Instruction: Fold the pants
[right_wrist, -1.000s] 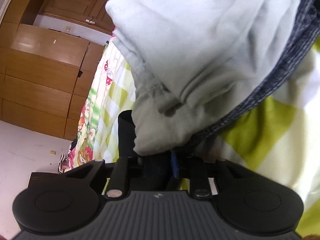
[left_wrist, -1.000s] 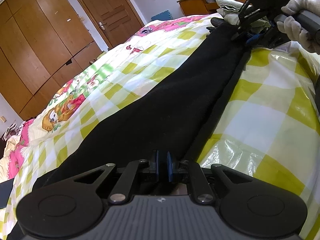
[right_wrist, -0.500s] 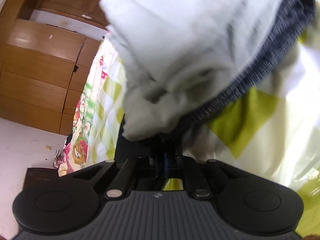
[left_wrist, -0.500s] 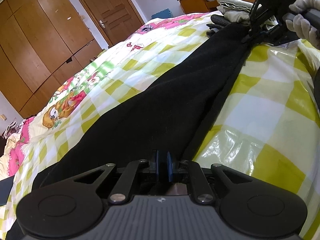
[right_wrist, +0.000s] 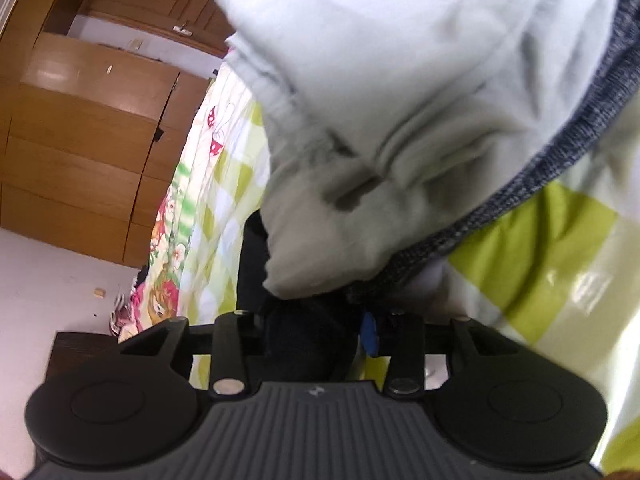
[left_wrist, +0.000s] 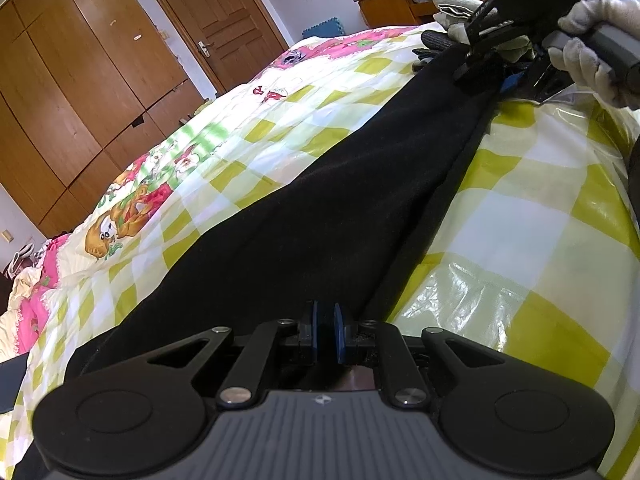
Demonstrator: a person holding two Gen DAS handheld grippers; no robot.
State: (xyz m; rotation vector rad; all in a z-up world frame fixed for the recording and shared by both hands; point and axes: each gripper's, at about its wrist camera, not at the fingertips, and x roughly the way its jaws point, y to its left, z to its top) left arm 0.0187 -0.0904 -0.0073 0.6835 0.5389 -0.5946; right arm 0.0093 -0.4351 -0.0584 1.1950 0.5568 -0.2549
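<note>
Left gripper (left_wrist: 326, 334): my jaws here are closed on the near end of the pants (left_wrist: 328, 208); black cloth sits between the blue pads and runs straight ahead of them.

Pants: one long black strip on the checked bedcover (left_wrist: 520, 220), lying from my left jaws out to my right gripper (left_wrist: 486, 76) at the far end. I judge the legs already lie one on the other, lengthwise.

Right gripper, own view (right_wrist: 316, 332): jaws are opening. Dark cloth lies between them, beside the one blue pad (right_wrist: 369, 332) I can see. Whether that pad touches the cloth I cannot tell; the picture is dark and blurred there.

Ahead of right jaws: a pale garment (right_wrist: 400, 120) on a grey knit (right_wrist: 560, 148), just beyond the tips and crowding them.

Step in hand: I take it as laying the strip out flat and letting go of the far end.

Next move: I would get a clean grip on black cloth only, clear of the pale pile, then carry one end over to the other.
</note>
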